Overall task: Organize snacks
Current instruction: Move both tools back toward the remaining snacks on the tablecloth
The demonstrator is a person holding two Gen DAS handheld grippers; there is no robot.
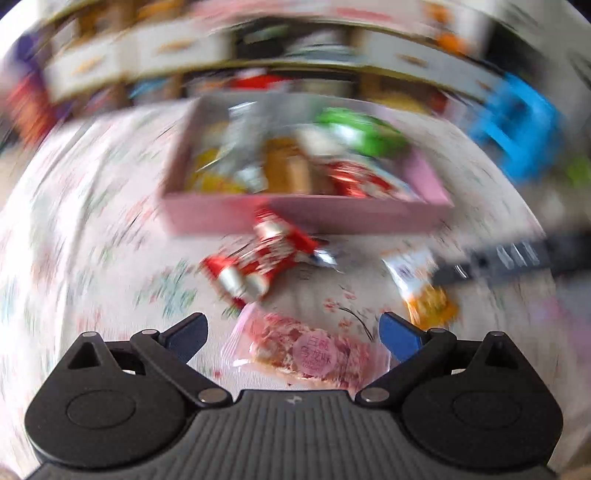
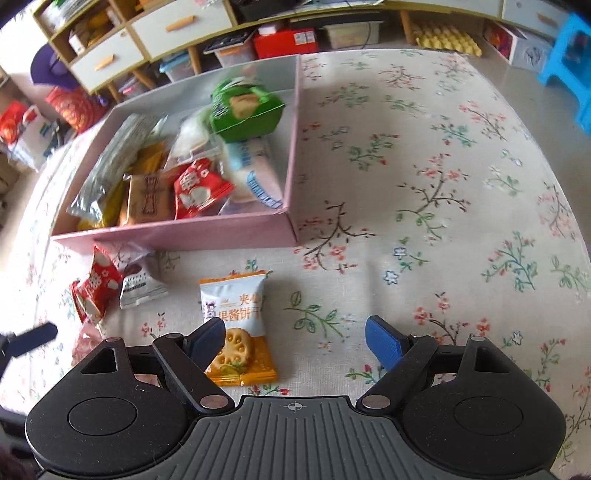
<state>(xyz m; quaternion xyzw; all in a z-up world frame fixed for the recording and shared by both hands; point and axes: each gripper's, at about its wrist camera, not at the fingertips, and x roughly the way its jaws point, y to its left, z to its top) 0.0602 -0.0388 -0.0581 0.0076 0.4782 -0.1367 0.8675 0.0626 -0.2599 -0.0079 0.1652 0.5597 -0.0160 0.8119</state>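
Observation:
A pink box [image 2: 177, 233] holding several snack packets stands on the flowered cloth; it also shows, blurred, in the left wrist view [image 1: 295, 218]. My left gripper [image 1: 293, 332] is open with a pink snack packet [image 1: 306, 354] lying between its fingers on the cloth. Red packets [image 1: 255, 262] lie just before the box. My right gripper [image 2: 295, 336] is open and empty above the cloth; an orange-and-white biscuit packet [image 2: 236, 314] lies by its left finger [image 2: 208, 339]. Red [image 2: 94, 291] and grey [image 2: 140, 286] packets lie left of it.
A green packet [image 2: 245, 107] tops the box's contents. Shelves with white drawers [image 2: 177, 22] and storage boxes run behind the table. A blue stool [image 2: 569, 62] stands at the far right. The left gripper's finger [image 2: 33, 338] shows at the right wrist view's left edge.

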